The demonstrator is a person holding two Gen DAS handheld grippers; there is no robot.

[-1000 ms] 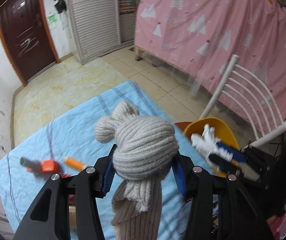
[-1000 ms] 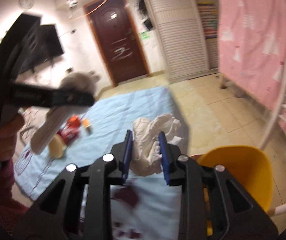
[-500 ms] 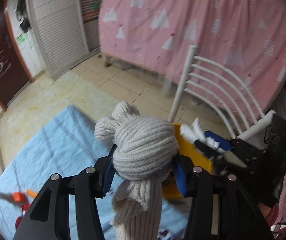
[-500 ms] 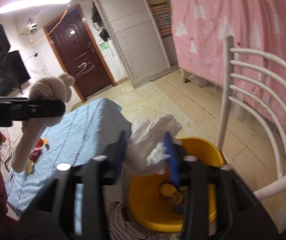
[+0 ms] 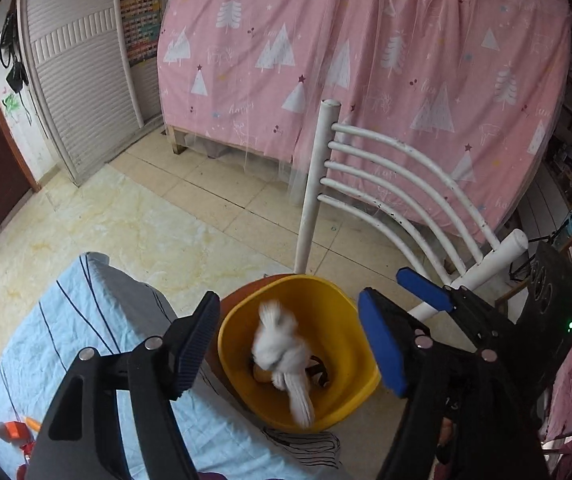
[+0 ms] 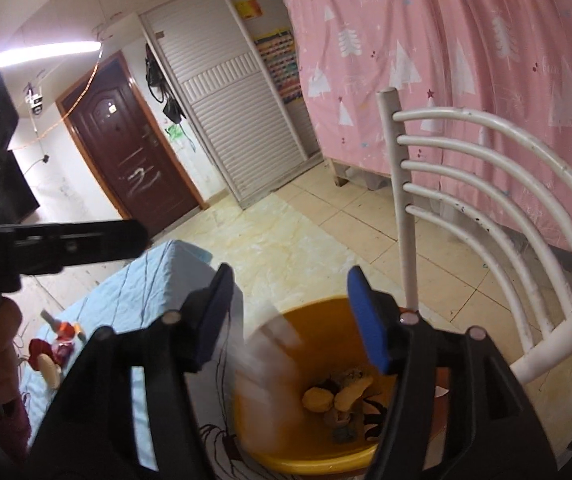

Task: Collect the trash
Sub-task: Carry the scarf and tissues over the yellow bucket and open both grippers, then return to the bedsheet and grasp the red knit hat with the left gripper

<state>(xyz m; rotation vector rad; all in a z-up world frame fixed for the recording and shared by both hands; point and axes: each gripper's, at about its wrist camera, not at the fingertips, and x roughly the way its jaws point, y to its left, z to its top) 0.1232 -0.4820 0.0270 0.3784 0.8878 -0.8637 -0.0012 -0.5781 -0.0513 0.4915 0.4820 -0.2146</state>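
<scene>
A yellow trash bin [image 5: 349, 364] stands on the floor beside the table; it also shows in the right wrist view [image 6: 286, 432]. A blurred white knitted piece [image 5: 286, 360] is dropping into it, over peels and scraps [image 6: 341, 400]. A pale blur [image 6: 266, 356] falls at the bin's left rim in the right wrist view. My left gripper [image 5: 289, 344] is open and empty above the bin. My right gripper [image 6: 289, 316] is open and empty above the bin too; it shows in the left wrist view at the right [image 5: 425, 292].
A white metal chair [image 5: 385, 196] stands just behind the bin. The table with a blue cloth [image 5: 66, 340] is on the left, with small orange and red items [image 6: 62, 332] on it. A pink curtain [image 5: 365, 60] hangs behind.
Both grippers moved from the table over the bin and opened. The knitted piece left my left gripper and the white tissue left my right gripper; both drop into the bin.
</scene>
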